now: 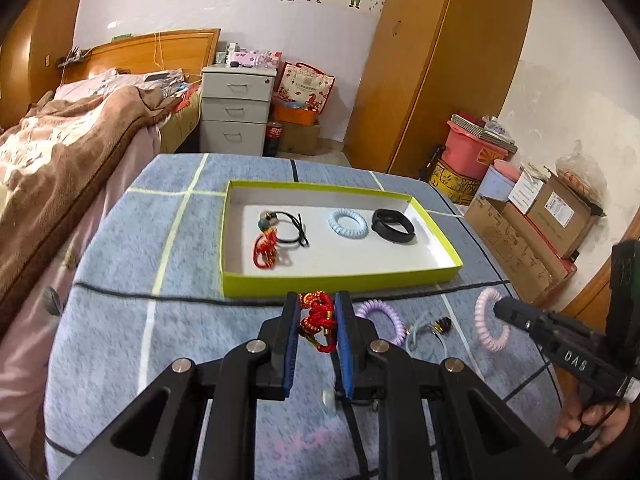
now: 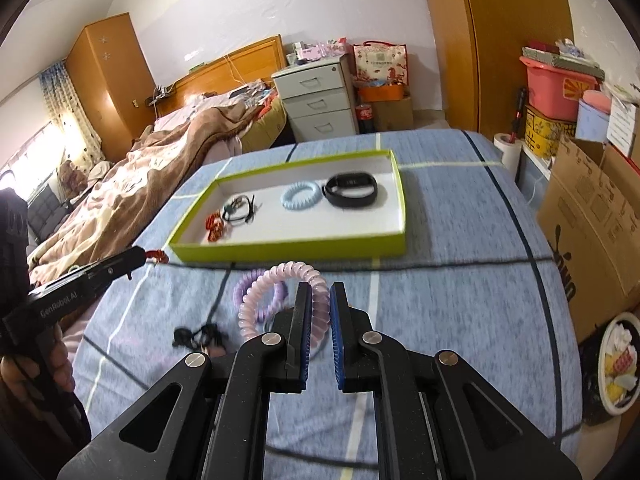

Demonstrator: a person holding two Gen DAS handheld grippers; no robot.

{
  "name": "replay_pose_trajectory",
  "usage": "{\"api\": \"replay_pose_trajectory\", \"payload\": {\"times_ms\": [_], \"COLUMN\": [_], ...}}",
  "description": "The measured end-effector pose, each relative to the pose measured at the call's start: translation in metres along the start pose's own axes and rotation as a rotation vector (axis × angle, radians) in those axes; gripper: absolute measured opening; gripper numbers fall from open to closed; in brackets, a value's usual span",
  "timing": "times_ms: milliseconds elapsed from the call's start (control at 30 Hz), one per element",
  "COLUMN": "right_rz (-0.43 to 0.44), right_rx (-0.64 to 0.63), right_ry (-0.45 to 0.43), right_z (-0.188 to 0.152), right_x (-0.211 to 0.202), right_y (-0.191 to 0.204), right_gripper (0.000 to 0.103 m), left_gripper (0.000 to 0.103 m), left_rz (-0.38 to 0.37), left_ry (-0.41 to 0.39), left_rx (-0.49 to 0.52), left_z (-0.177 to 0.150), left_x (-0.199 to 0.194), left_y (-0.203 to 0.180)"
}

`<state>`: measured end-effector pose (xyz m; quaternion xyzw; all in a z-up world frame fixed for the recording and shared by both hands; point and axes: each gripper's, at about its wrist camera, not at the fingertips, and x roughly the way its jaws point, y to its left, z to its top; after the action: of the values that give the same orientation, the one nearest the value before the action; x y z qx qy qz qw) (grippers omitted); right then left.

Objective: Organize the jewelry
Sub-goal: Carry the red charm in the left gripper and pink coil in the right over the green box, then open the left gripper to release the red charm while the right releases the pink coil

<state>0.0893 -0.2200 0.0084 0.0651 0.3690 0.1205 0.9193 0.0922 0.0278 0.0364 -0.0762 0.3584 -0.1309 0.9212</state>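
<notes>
- Green-rimmed tray (image 1: 336,280), white inside, lies on the blue checked cloth of the desk (image 1: 120,248).
- Tray contents, left to right in the left wrist view: red cord bracelet (image 1: 266,254) touching a black hair tie with beads (image 1: 286,229); light blue coil hair tie (image 1: 347,223); black fitness band (image 1: 393,226). The last two lie apart from each other.
- Left tool (image 1: 317,322): pads pinching a red knotted cord charm (image 1: 318,320), in front of the tray's near wall.
- Right tool (image 2: 320,312): pads pinching a pink coil hair tie (image 2: 280,296), held clear of the cloth.
- On the cloth outside the tray: purple coil hair tie (image 1: 378,318) and, just beside it, a pale cord with a dark bead (image 1: 434,330).
- Writing: "GenRobot.AI" (image 2: 62,304) on the left tool's body; "DAS" (image 1: 576,361) on the right tool's body.
- Background: red-labelled cola bottle (image 1: 274,138) beside a grey drawer unit (image 1: 236,110); label text unreadable.
</notes>
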Motion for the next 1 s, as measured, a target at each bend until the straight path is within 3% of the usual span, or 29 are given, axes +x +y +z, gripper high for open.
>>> {"api": "replay_pose_trajectory", "payload": {"times_ms": [500, 1000], "right_rz": [-0.043, -0.089], "right_rx": [0.0, -0.014], "right_ry": [0.03, 0.137], "right_z": [0.053, 0.064], "right_x": [0.046, 0.1], "right_y": [-0.008, -0.027], "right_gripper": [0.01, 0.01], "left_gripper": [0.019, 0.019], "left_rz": [-0.021, -0.042], "left_ry": [0.018, 0.09], "left_rx": [0.036, 0.043], "left_z": [0.052, 0.082], "left_x": [0.04, 0.109], "left_y": [0.002, -0.002]}}
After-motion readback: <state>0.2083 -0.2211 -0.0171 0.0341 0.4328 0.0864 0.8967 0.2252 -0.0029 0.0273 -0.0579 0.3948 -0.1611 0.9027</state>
